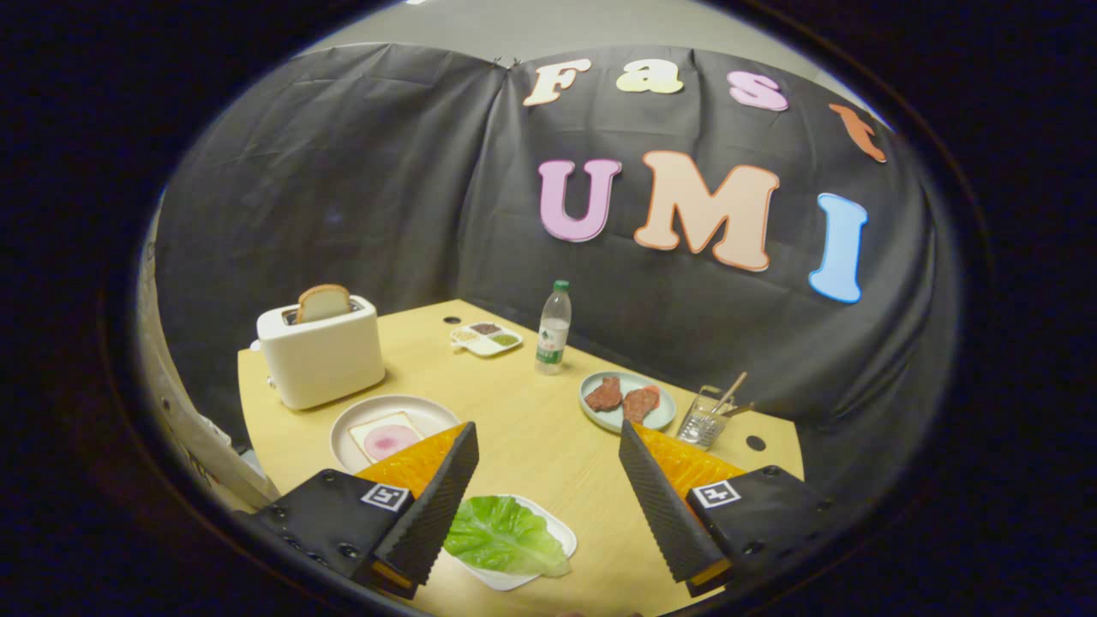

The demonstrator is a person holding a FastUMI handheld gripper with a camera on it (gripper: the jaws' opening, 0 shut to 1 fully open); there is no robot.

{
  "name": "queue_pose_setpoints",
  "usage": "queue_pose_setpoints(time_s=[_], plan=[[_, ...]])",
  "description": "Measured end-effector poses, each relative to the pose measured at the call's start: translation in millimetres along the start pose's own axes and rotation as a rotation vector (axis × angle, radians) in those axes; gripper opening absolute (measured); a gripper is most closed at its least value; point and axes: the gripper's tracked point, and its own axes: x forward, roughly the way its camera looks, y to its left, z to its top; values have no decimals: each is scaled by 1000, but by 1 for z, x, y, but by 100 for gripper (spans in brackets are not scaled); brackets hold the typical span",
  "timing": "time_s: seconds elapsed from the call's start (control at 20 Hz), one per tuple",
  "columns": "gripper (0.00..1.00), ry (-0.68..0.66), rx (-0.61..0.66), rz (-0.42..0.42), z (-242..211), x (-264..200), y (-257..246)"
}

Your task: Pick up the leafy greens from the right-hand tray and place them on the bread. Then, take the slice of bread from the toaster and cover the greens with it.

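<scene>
The leafy greens [504,536] lie on a small white tray [561,538] low between my two fingers, close to the left one. My gripper [548,446] is open, held above the table with nothing between its fingers. Beyond the left finger a round pale plate [360,422] holds a slice of bread [387,435] topped with a pink round. Behind that plate stands a white toaster [320,353] with a slice of bread [323,302] sticking up from its slot.
A green plate [598,416] with two pieces of meat sits beyond the right finger, a clear holder with sticks [708,417] beside it. A water bottle [554,328] and a small divided dish [487,338] stand farther back on the wooden table [531,437].
</scene>
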Motion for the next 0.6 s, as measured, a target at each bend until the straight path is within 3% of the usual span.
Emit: queue_pose_setpoints(time_s=[0.6], plan=[[100,271,12,169,-119,32,25]])
